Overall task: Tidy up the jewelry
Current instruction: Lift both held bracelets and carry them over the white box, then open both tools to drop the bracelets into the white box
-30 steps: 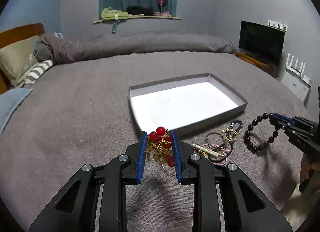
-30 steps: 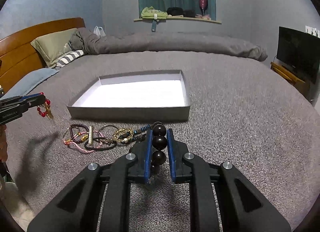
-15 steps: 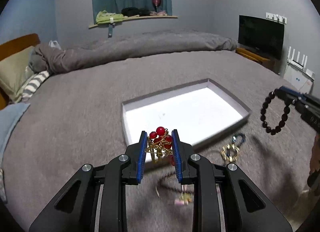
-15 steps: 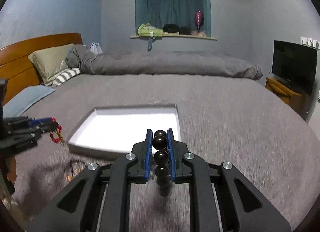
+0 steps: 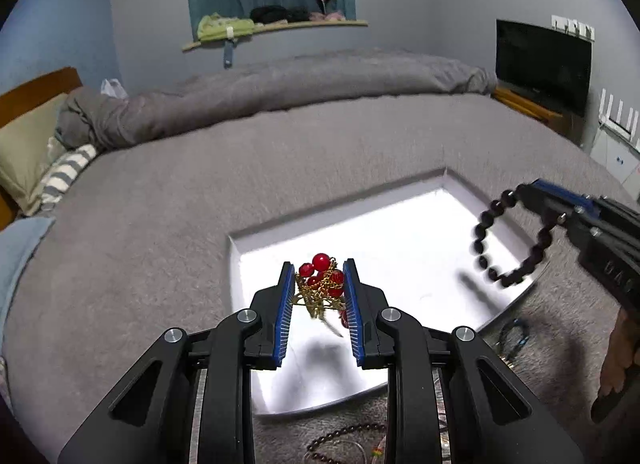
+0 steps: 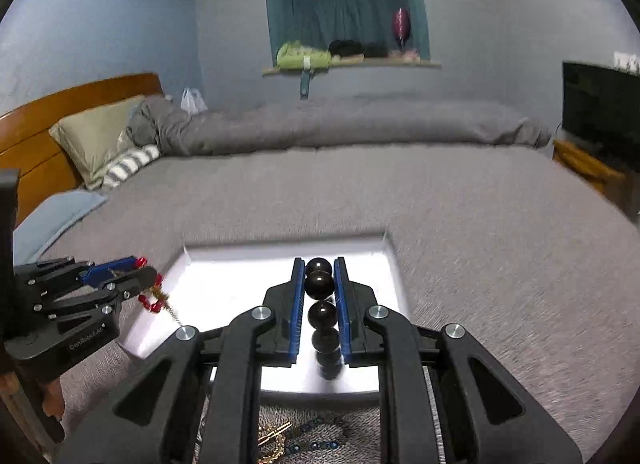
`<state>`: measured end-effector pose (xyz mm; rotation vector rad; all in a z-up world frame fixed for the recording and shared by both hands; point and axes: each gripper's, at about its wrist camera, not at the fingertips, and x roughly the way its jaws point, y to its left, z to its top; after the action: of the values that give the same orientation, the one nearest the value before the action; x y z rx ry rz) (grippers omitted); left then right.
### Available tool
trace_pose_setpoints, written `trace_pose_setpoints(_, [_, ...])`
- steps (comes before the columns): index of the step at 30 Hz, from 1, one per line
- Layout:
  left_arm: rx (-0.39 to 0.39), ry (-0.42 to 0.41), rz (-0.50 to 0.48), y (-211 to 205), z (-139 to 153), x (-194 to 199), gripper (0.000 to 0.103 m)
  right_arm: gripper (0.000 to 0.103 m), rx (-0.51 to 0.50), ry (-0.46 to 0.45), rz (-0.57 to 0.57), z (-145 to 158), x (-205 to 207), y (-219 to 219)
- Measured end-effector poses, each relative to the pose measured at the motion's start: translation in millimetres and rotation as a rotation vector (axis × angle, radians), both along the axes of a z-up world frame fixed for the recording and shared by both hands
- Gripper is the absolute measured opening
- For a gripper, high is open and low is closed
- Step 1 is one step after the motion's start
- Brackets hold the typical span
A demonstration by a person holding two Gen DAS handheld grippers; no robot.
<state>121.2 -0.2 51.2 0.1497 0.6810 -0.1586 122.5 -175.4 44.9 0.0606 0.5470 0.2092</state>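
Note:
My left gripper (image 5: pixel 319 270) is shut on a red-bead and gold-chain piece (image 5: pixel 320 280) and holds it above the near left part of the shallow white tray (image 5: pixel 236 248) on the grey bed. My right gripper (image 6: pixel 319 266) is shut on a dark bead bracelet (image 6: pixel 320 292), which hangs over the tray (image 6: pixel 390 248). In the left wrist view the right gripper (image 5: pixel 524 192) and its hanging bracelet (image 5: pixel 504 240) are over the tray's right side. In the right wrist view the left gripper (image 6: pixel 150 268) with the red piece (image 6: pixel 152 300) is at the tray's left edge.
More jewelry lies on the bedspread in front of the tray: a dark bead strand (image 5: pixel 340 434), a blue-bead piece (image 5: pixel 516 334), and gold and blue pieces (image 6: pixel 288 440). Pillows (image 6: pixel 96 136) and a rolled duvet (image 6: pixel 360 124) lie at the bed's far side. A TV (image 5: pixel 542 60) stands right.
Both grippers have risen from the jewelry pile and moved forward over the tray, each carrying its piece. The pile has slid down out of most of both views.

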Motion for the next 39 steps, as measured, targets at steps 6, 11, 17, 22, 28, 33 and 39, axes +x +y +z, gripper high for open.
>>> trace_pose_setpoints(6, [0.03,0.098,0.01,6.6,-37.1,15.4,0.026,0.014,-0.031,0.088,-0.034,-29.3,14.3,-6.6])
trace_pose_setpoints(11, [0.049,0.135,0.035,15.1,-52.3,20.0,0.026,0.014,-0.045,0.136,-0.055,-42.0,16.2,-13.9])
trace_pose_setpoints(17, [0.045,0.148,0.046,20.2,-57.4,20.9,0.026,0.014,-0.081,0.174,-0.06,-51.4,20.7,-13.5])
trace_pose_setpoints(22, [0.03,0.163,0.049,24.5,-60.1,23.1,0.026,0.015,-0.104,0.174,-0.062,-53.5,19.5,-12.3])
trace_pose_setpoints(28, [0.009,0.168,0.052,27.7,-60.2,24.0,0.035,0.02,-0.105,0.172,-0.059,-53.5,19.2,-11.6])
trace_pose_setpoints(33, [-0.002,0.163,0.051,27.6,-58.5,21.5,0.042,0.031,-0.101,0.161,-0.059,-51.0,16.3,-11.5])
trace_pose_setpoints(39, [-0.009,0.13,0.047,25.2,-49.2,13.7,0.061,0.042,-0.094,0.135,-0.068,-45.3,9.1,-12.9])
